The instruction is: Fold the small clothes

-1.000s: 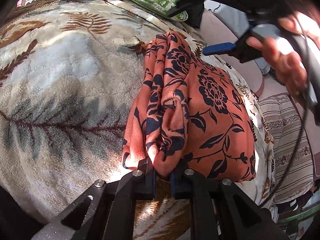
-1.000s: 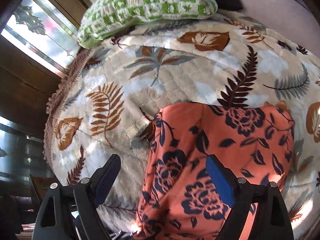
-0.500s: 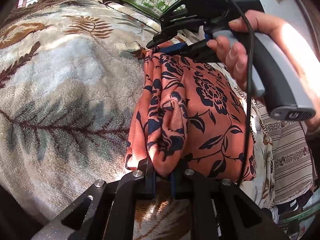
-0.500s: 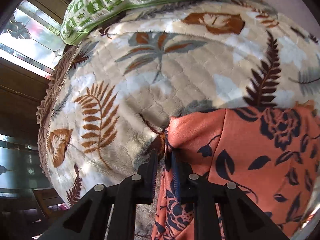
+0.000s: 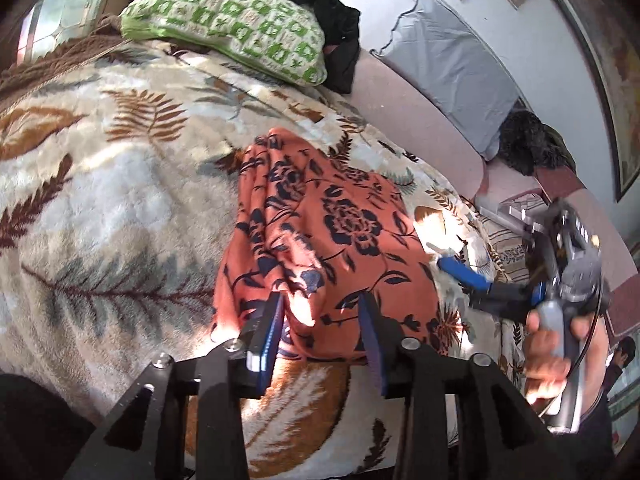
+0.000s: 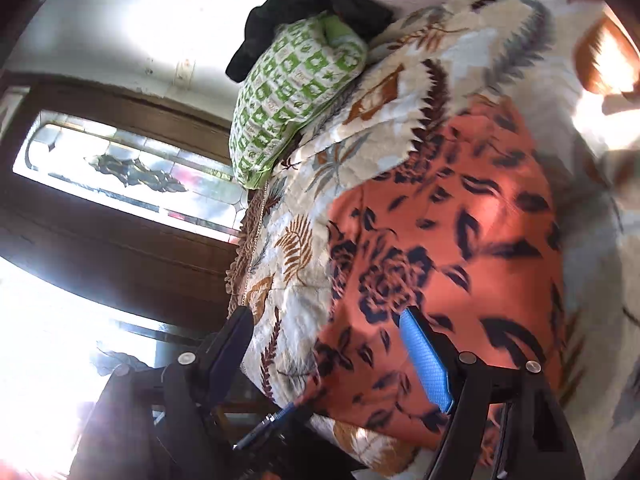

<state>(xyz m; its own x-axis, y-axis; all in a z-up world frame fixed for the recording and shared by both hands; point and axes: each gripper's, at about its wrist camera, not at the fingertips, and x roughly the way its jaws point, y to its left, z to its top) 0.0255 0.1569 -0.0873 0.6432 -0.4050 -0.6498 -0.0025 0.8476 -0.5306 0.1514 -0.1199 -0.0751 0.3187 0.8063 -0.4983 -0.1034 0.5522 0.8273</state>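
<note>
Both grippers let go: left gripper (image 5: pixel 320 316), right gripper (image 6: pixel 332 344) fingers spread; orange cloth (image 5: pixel 340 236) released.

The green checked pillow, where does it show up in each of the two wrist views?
Left wrist: green checked pillow lies top left, at the blanket's far end.
Right wrist: it sits upper centre, tilted.
Shared landmark: the orange floral cloth, nearer the camera than the pillow in both.

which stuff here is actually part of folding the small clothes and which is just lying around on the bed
Part of the job:
- orange floral garment, lying on the leaf-print blanket
- left gripper, jaws just opened, cloth between them
- right gripper, open

Just lying about:
- green checked pillow
- black clothing behind it
- grey cushion
</note>
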